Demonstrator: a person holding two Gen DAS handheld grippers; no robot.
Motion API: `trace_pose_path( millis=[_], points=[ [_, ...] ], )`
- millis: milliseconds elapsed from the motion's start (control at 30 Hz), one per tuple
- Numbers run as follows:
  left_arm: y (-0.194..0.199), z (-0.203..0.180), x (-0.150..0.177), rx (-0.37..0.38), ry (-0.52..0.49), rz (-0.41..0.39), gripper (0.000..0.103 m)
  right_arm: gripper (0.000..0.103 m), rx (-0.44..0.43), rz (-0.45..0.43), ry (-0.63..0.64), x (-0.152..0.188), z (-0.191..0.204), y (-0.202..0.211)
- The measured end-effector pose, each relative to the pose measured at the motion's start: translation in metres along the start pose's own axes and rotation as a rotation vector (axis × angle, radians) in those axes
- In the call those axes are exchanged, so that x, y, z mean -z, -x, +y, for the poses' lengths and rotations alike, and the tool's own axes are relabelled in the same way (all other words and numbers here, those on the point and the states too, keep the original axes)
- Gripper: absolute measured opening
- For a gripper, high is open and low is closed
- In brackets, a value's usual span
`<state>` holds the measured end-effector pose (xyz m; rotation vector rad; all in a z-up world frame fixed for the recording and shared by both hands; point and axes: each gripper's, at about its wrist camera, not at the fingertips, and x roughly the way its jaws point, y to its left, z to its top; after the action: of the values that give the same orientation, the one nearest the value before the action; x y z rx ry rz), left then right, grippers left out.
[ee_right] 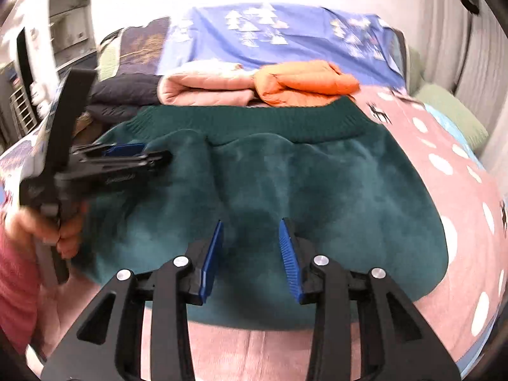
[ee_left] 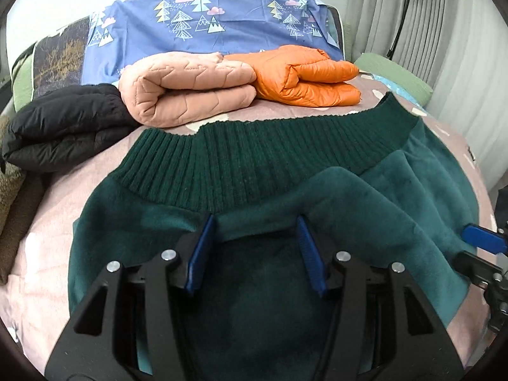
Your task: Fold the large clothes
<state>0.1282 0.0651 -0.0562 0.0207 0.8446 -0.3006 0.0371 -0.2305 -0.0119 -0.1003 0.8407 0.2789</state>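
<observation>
A dark green fleece garment (ee_left: 365,190) with a ribbed knit band (ee_left: 254,158) lies spread on the pink bed cover, part of it folded over itself. My left gripper (ee_left: 255,222) hovers low over its near part, jaws apart, with a fabric edge running beneath them and neither pad pressing. In the right wrist view the same garment (ee_right: 333,184) fills the middle. My right gripper (ee_right: 250,223) stands open above its near edge with nothing clamped. The left gripper (ee_right: 139,155) shows there from the side, held by a hand (ee_right: 63,231) in a pink sleeve.
Behind the garment lie a folded peach quilted jacket (ee_left: 187,95), a folded orange puffer jacket (ee_left: 304,76) and a black jacket (ee_left: 63,127). A blue tree-print pillow (ee_left: 206,22) sits at the head. Curtains (ee_left: 444,31) and a black lamp (ee_left: 409,6) stand at the right.
</observation>
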Motion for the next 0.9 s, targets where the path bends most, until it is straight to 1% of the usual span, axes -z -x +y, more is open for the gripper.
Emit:
trace_pose_path(
  millis=[67, 100, 167, 200, 233, 267, 300, 333, 367, 400, 433, 467, 500, 533, 567, 633, 667, 700, 733, 800, 833, 900],
  points=[
    [-0.001, 0.001, 0.002, 0.015, 0.006, -0.007, 0.055, 0.039, -0.021, 0.072, -0.009, 0.017, -0.007, -0.026],
    [-0.001, 0.001, 0.003, 0.018, 0.006, -0.008, 0.055, 0.039, -0.023, 0.056, -0.005, 0.022, -0.008, -0.028],
    [-0.002, -0.003, 0.004, 0.002, -0.002, -0.011, 0.055, 0.038, -0.017, 0.064, -0.006, 0.018, -0.006, -0.017],
    [-0.001, -0.005, 0.004, -0.006, -0.007, -0.008, 0.055, 0.037, -0.043, 0.070, -0.060, 0.014, -0.010, -0.008],
    [-0.001, -0.005, 0.004, -0.010, -0.006, -0.002, 0.055, 0.033, -0.077, 0.063, -0.107, 0.010, -0.014, 0.000],
    [-0.001, -0.005, 0.004, -0.010, -0.004, 0.000, 0.055, 0.032, -0.143, 0.027, -0.144, 0.005, -0.015, 0.014],
    [-0.001, -0.004, 0.004, -0.010, -0.003, 0.000, 0.055, 0.031, -0.155, -0.005, -0.129, 0.002, -0.011, 0.021],
    [-0.001, -0.004, 0.005, -0.009, 0.000, -0.001, 0.055, 0.031, -0.140, -0.035, -0.092, -0.001, -0.006, 0.024],
    [-0.001, -0.004, 0.005, -0.011, 0.005, -0.004, 0.055, 0.031, -0.112, -0.029, -0.053, 0.000, 0.000, 0.016],
    [-0.001, -0.005, 0.006, -0.016, 0.007, -0.005, 0.055, 0.032, -0.105, 0.068, -0.046, 0.008, 0.003, -0.009],
    [-0.001, -0.005, 0.006, -0.019, 0.007, -0.005, 0.055, 0.032, -0.114, 0.120, -0.077, 0.020, -0.001, -0.031],
    [-0.001, -0.006, 0.006, -0.022, 0.002, -0.003, 0.055, 0.032, -0.108, 0.097, -0.071, 0.024, -0.001, -0.032],
    [0.000, -0.009, 0.008, -0.032, -0.010, -0.004, 0.056, 0.032, -0.082, 0.088, -0.027, 0.022, 0.005, -0.026],
    [0.001, -0.010, 0.009, -0.039, -0.017, -0.005, 0.056, 0.031, -0.071, 0.090, -0.014, 0.018, 0.008, -0.020],
    [0.001, -0.011, 0.010, -0.046, -0.023, -0.007, 0.056, 0.031, -0.083, 0.094, -0.031, 0.012, 0.006, -0.013],
    [0.000, -0.009, 0.008, -0.041, -0.011, -0.004, 0.056, 0.031, -0.146, 0.084, -0.071, -0.002, 0.000, -0.005],
    [0.000, -0.008, 0.008, -0.039, -0.006, -0.002, 0.056, 0.031, -0.156, 0.055, -0.081, -0.014, -0.002, -0.001],
    [0.000, -0.008, 0.007, -0.041, -0.006, -0.001, 0.056, 0.031, -0.140, 0.026, -0.079, -0.024, -0.004, 0.001],
    [0.001, -0.009, 0.008, -0.044, -0.008, -0.002, 0.056, 0.031, -0.118, -0.025, -0.078, -0.038, -0.006, 0.002],
    [0.001, -0.009, 0.009, -0.046, -0.012, -0.008, 0.056, 0.031, -0.092, -0.067, -0.080, -0.054, -0.009, -0.005],
    [0.001, -0.009, 0.009, -0.044, -0.011, -0.008, 0.056, 0.031, -0.081, -0.057, -0.078, -0.060, -0.012, -0.015],
    [0.001, -0.009, 0.009, -0.043, -0.015, -0.008, 0.056, 0.032, -0.051, 0.096, -0.069, -0.058, -0.019, -0.067]
  ],
)
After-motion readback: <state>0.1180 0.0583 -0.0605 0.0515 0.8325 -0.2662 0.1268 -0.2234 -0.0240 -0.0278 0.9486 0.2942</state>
